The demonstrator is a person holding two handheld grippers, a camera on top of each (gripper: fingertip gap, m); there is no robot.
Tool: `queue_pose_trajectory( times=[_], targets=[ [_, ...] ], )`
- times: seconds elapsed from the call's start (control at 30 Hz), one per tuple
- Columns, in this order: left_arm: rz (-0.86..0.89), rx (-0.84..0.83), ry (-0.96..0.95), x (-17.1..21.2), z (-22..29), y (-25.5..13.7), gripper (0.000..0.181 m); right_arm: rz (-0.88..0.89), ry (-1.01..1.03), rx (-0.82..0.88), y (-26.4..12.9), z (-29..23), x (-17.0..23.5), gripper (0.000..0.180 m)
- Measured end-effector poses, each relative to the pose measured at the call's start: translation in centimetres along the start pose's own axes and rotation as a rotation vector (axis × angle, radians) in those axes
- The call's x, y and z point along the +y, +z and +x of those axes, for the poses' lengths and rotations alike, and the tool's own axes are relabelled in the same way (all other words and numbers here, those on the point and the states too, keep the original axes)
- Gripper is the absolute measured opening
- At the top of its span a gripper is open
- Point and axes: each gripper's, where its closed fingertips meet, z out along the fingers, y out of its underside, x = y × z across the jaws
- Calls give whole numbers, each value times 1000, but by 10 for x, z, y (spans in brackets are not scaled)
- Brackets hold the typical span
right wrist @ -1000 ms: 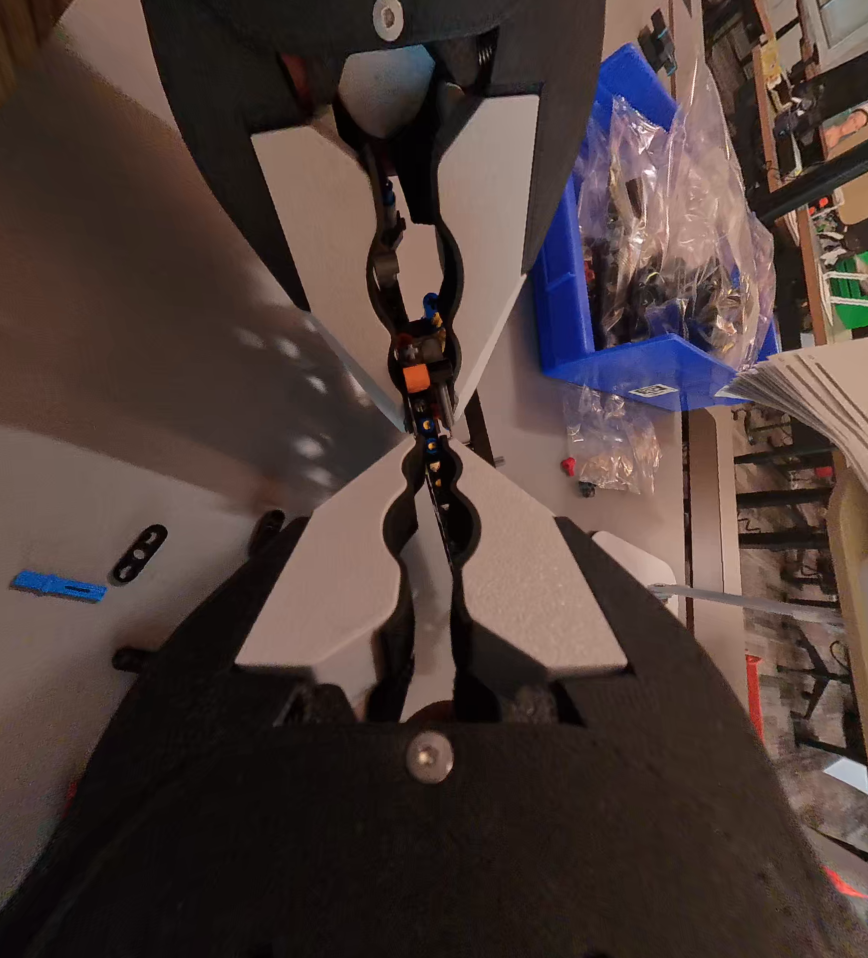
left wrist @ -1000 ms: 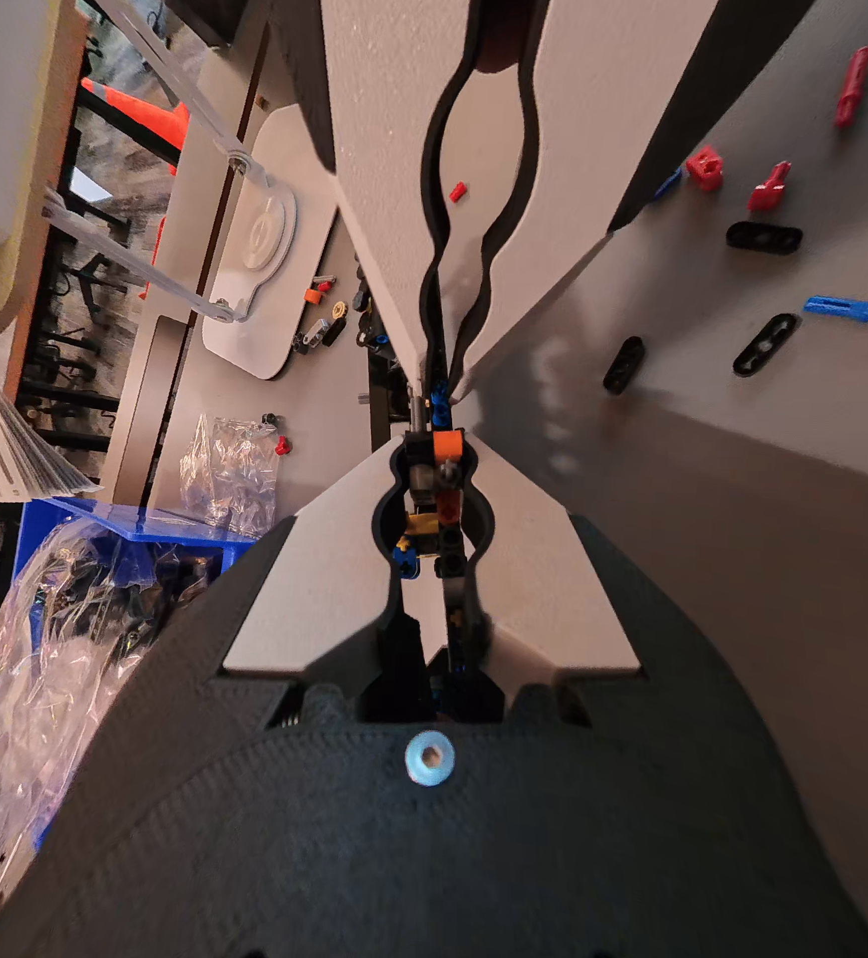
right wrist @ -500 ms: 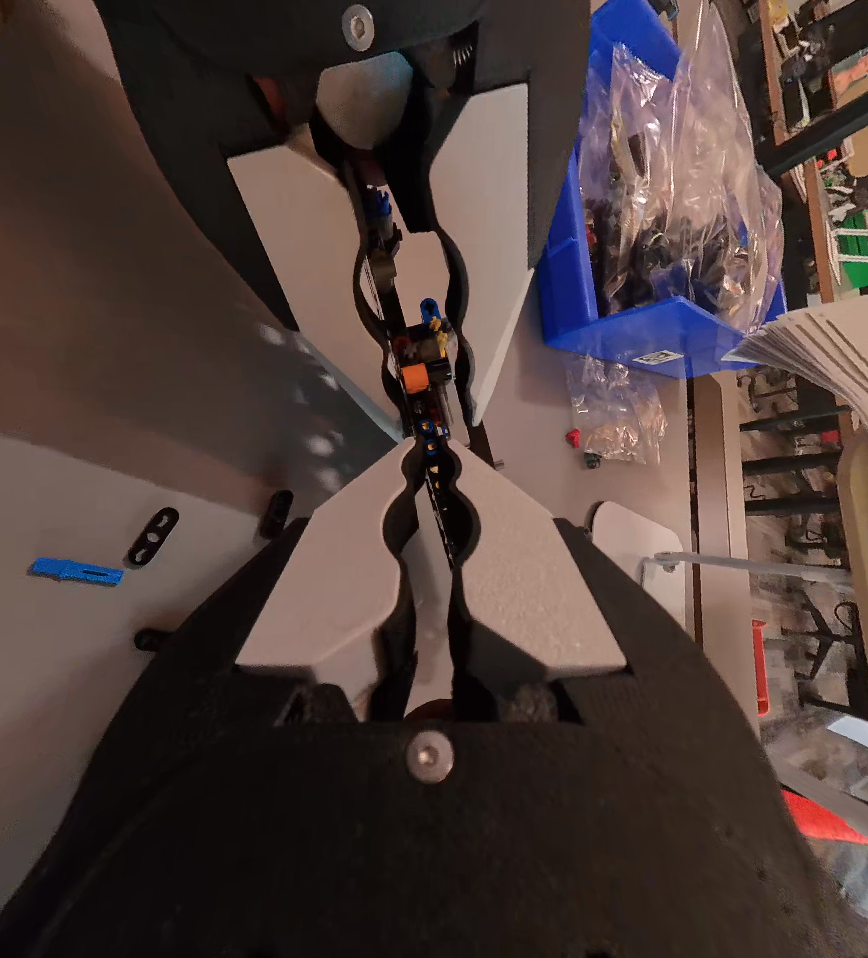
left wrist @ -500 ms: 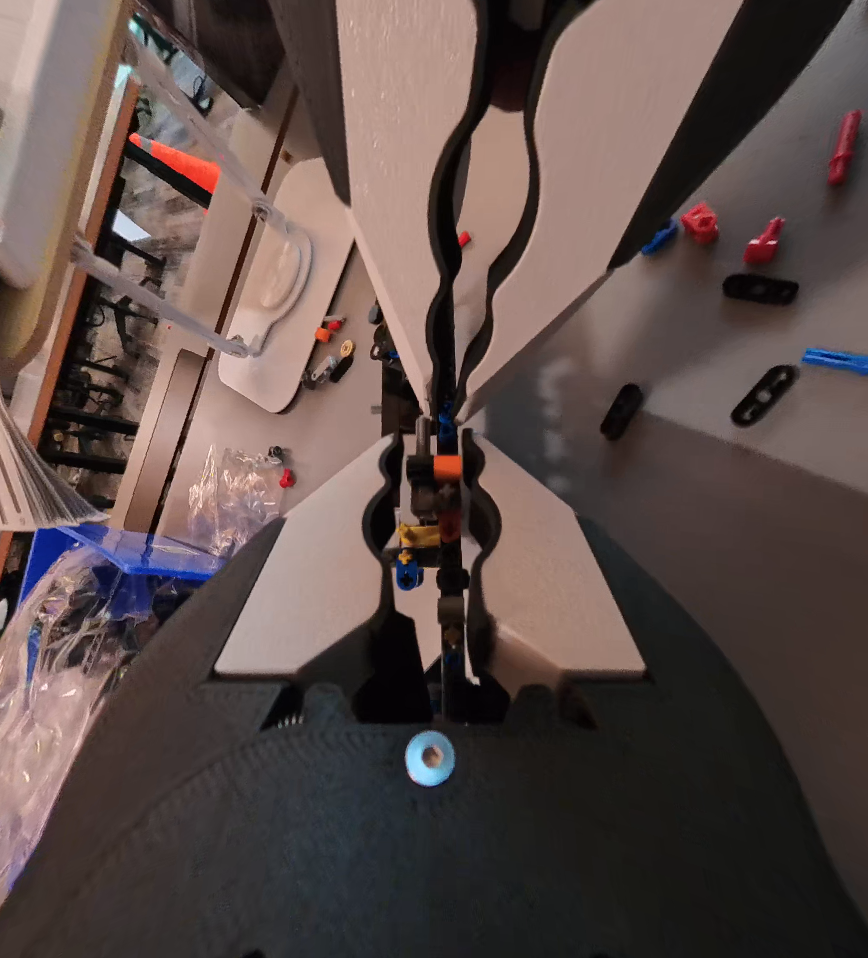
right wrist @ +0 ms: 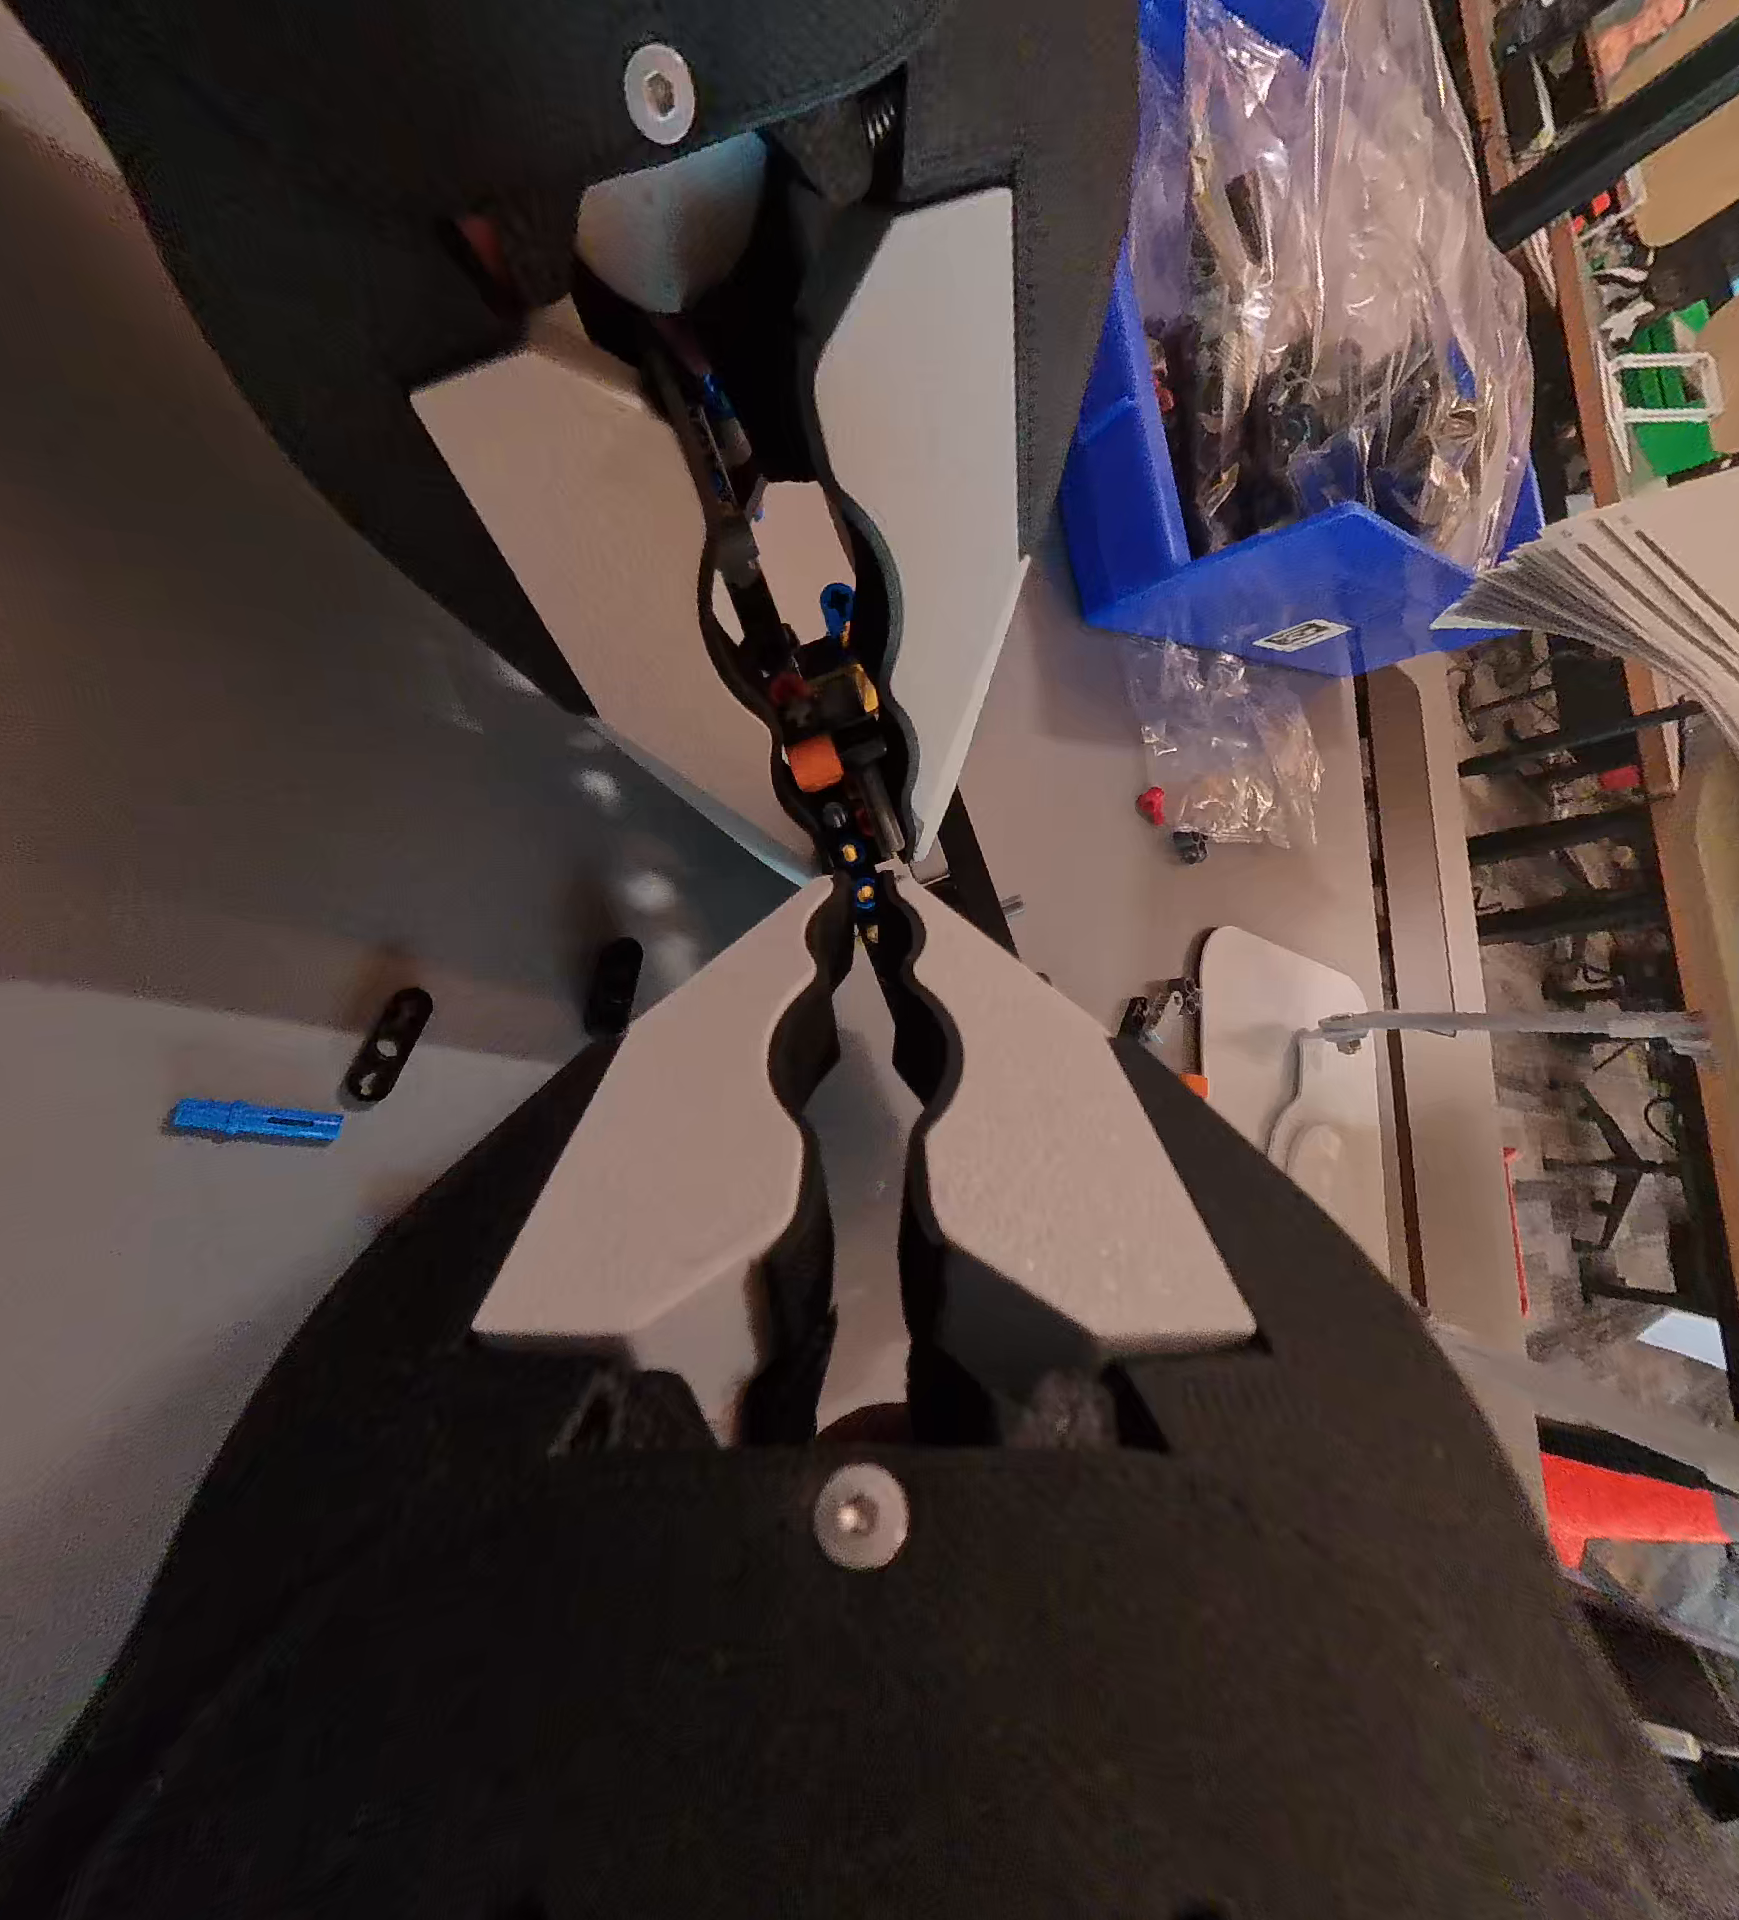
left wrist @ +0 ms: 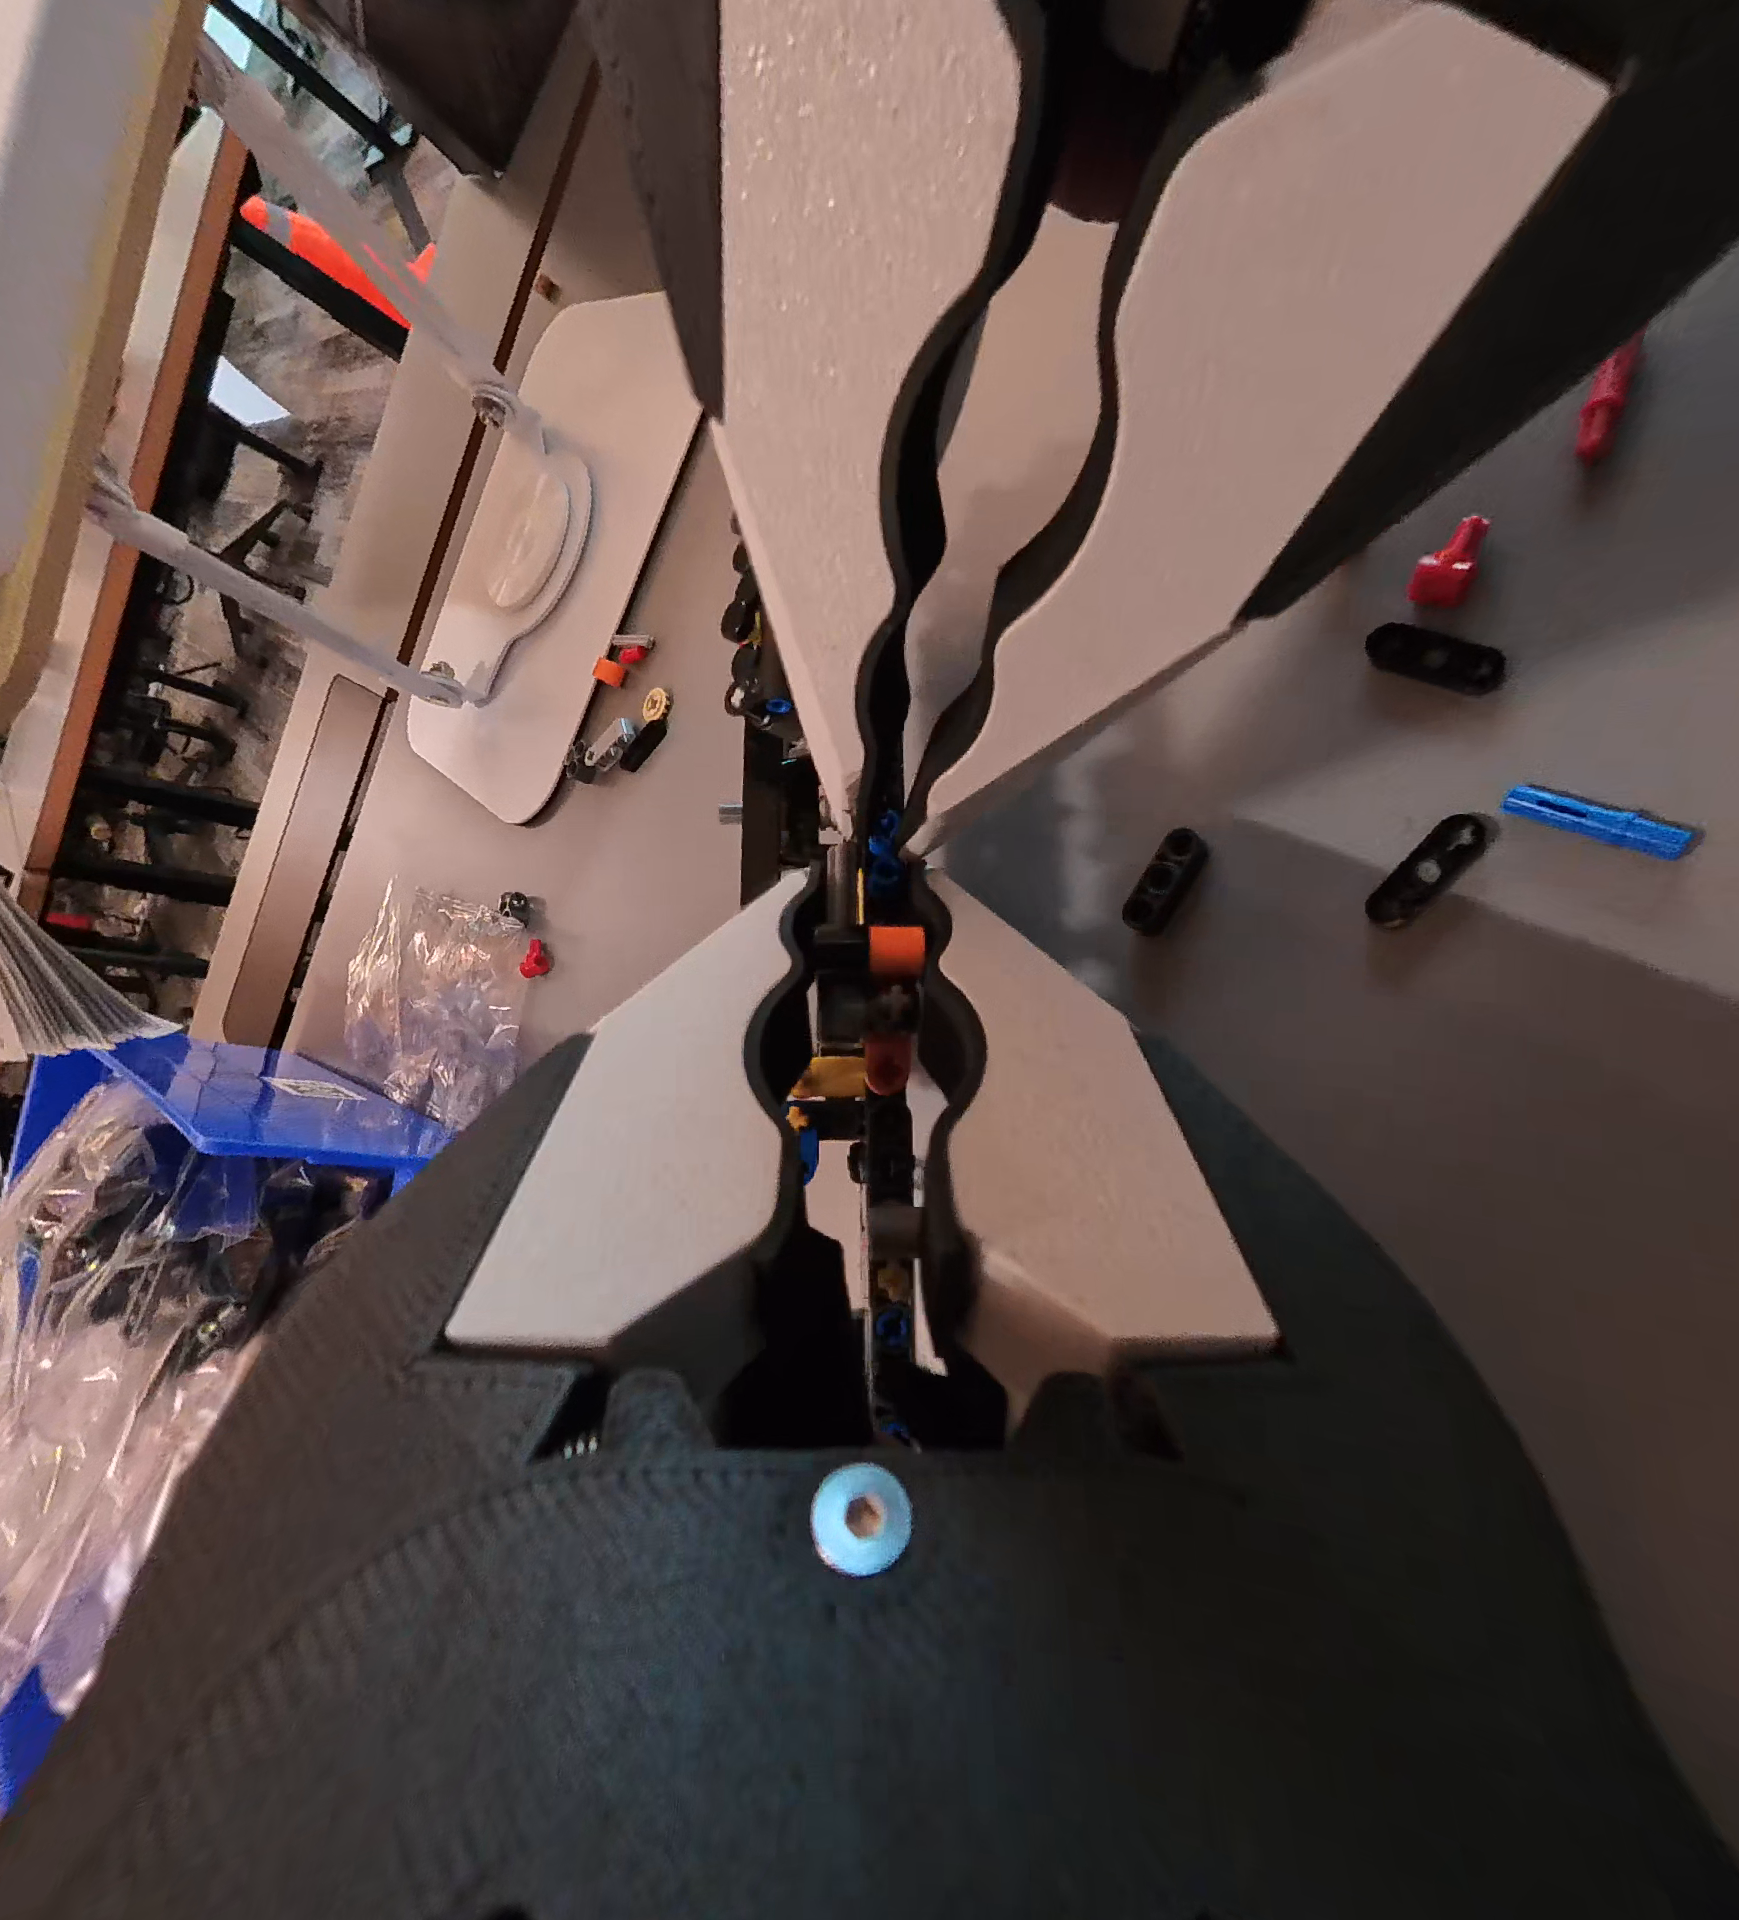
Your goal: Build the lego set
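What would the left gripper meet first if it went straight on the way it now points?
Most likely the right gripper: it faces the left gripper tip to tip, both shut on the same lego assembly, so hardly any gap remains, though depth is hard to judge.

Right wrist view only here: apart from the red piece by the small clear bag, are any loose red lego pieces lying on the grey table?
Observer: Yes. The left wrist view shows a long red pin and a short red connector on the grey table, beside the right gripper gripping the multicoloured lego assembly.
Operator: Anything black near them?
Observer: A black three-hole beam lies flat next to the short red connector, not touching it.
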Motion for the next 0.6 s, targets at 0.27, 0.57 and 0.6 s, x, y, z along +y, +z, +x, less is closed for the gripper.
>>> queue_pose_trajectory(
  times=[0.27, 0.57, 0.6],
  targets=[
    [-22, -61, -67, 1, 4, -1, 13, -6, 59, 34, -2, -4, 2, 0],
    [-14, -121, -93, -7, 16, -1, 14, 61, 94, 72, -11, -14, 7, 1],
    [-15, -126, -96, -7, 17, -2, 13, 72, 96, 72, -12, -14, 6, 1]
  ],
)
